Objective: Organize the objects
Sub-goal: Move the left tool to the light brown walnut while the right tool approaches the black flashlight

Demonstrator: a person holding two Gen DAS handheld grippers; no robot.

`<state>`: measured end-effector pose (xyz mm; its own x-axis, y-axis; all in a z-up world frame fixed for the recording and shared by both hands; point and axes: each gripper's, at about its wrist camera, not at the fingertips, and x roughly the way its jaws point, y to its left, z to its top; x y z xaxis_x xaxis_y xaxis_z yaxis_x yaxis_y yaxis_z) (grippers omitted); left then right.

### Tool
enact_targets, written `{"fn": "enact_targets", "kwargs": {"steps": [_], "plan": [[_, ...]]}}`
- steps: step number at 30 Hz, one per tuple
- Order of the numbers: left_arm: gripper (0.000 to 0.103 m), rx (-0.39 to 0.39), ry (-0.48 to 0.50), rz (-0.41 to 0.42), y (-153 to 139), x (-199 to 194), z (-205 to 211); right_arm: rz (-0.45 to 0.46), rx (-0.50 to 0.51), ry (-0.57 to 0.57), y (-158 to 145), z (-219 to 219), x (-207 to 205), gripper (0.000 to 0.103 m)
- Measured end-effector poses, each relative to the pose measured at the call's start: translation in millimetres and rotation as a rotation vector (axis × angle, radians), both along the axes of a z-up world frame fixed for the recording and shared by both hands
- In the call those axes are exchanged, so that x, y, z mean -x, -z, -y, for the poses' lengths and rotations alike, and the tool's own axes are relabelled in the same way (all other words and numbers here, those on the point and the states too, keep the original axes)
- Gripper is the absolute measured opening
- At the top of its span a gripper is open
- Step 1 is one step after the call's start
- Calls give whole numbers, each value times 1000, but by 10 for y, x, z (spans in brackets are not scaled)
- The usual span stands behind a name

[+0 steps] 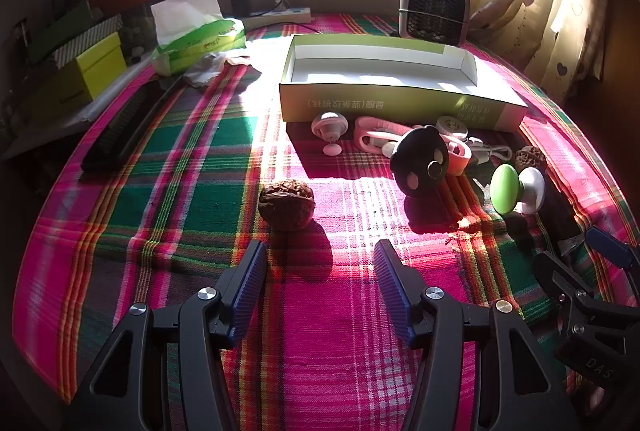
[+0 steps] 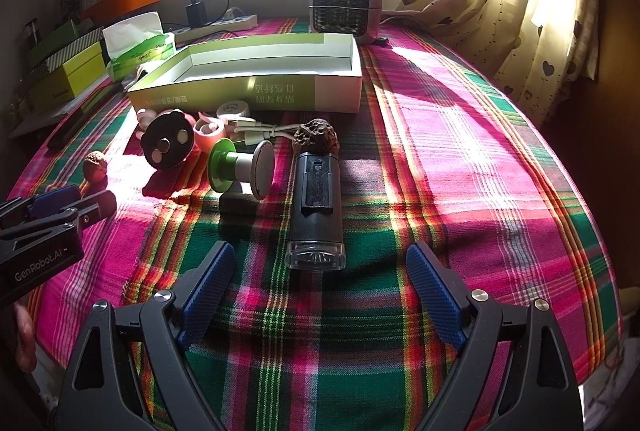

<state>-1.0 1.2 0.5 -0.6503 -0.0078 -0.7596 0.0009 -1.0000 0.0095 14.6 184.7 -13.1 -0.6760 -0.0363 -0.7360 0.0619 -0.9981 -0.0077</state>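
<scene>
Both grippers are being held with fingers apart and nothing between them. Just ahead of the right gripper [image 2: 320, 295], a black flashlight [image 2: 318, 203] is lying on the tablecloth [image 2: 460, 171], its long axis running straight away from the fingers, clear lens end nearest. A walnut [image 1: 286, 204] is lying just ahead of the left gripper [image 1: 320, 287], slightly left of centre. An empty box [image 1: 384, 79] is being kept open toward the table's far edge, behind the small items.

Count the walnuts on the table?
2. One walnut lies alone on the cloth just ahead of the left gripper; the other walnut sits at the far end of the black flashlight. More may be hidden.
</scene>
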Motion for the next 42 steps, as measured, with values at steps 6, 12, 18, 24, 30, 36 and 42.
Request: {"fn": "enact_targets", "kwargs": {"steps": [6,12,18,24,30,36,42], "plan": [[55,-1,0,0,-11,-9,-6,-1,0,0,1,6,-2,88],[54,-3,11,5,-21,-12,6,-2,1,-2,21,-5,-4,88],[54,-8,55,11,-23,-4,48,-3,5,-14,12,-17,-6,88],[54,-58,94,14,-37,7,133,-4,3,-19,16,-43,21,88],[54,-115,78,14,-40,67,317,5,0,1,8,-96,121,88],[54,-109,78,25,-25,178,382,7,0,-2,11,-105,207,88],[54,-77,81,27,-15,282,374,16,5,0,7,-108,241,87]]}}
